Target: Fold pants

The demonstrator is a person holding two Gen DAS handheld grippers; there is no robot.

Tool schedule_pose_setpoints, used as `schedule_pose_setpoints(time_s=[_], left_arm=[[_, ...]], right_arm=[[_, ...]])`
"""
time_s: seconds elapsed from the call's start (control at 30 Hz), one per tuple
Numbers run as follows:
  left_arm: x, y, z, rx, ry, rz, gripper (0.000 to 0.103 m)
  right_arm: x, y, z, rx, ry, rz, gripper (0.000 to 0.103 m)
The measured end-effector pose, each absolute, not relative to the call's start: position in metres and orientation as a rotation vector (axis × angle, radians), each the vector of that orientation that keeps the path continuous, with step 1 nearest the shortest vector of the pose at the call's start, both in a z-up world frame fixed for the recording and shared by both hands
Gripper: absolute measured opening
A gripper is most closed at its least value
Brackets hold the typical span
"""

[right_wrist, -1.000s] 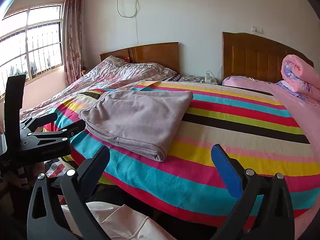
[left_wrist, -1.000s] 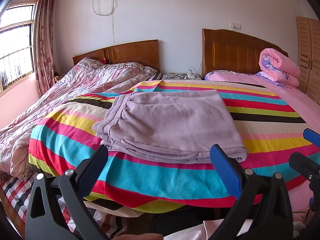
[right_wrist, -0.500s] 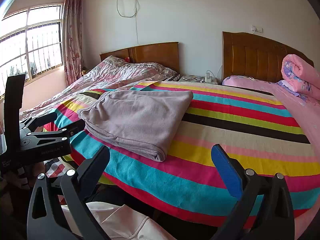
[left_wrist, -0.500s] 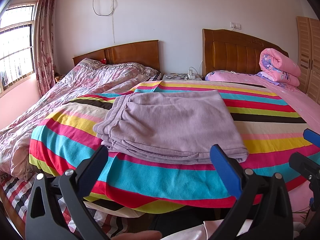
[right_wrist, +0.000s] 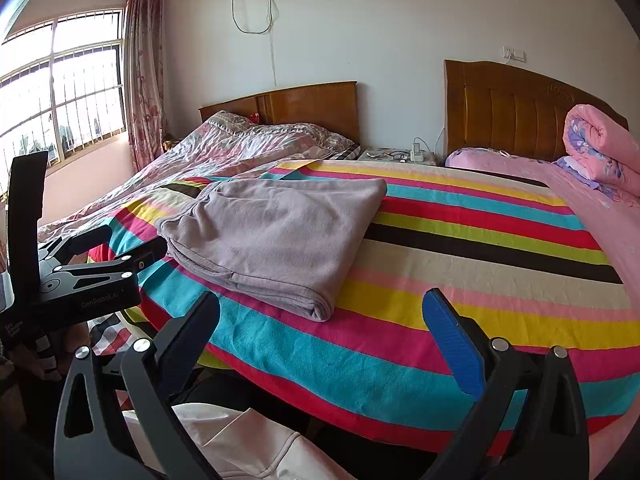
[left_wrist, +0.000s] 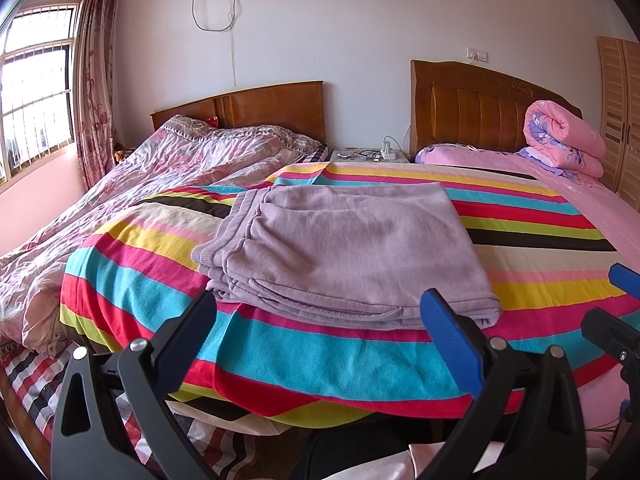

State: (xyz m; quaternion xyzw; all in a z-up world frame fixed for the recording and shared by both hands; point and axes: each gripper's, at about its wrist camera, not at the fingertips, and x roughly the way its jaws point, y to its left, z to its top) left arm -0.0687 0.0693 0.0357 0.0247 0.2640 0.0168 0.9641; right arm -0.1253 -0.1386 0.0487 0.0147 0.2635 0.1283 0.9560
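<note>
1. While both tools hang back off the bed's near edge, the left gripper [left_wrist: 318,318] has its jaws spread wide and holds nothing.
2. Equally wide apart and empty is the right gripper [right_wrist: 320,316].
3. Folded into a neat rectangle, the lilac pants [left_wrist: 344,248] lie on the striped blanket [left_wrist: 320,356], apart from both tools.
4. Judged risk: a careless brush or tug on the blanket could slide the stacked layers and undo the fold.

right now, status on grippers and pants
Left gripper open, empty, off the bed. Right gripper open, empty. Pants folded flat on striped blanket. Nothing in the way.
</note>
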Motion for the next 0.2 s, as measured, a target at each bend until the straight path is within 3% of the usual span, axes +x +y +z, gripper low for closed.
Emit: schedule_pose_setpoints(time_s=[0.2], left_arm=[[-0.0636, 0.0805, 0.0335, 0.016, 0.557, 0.061, 0.102]], right_arm=[[-0.1252, -0.1456, 0.0471, 0.055, 0.537, 0.245, 0.098]])
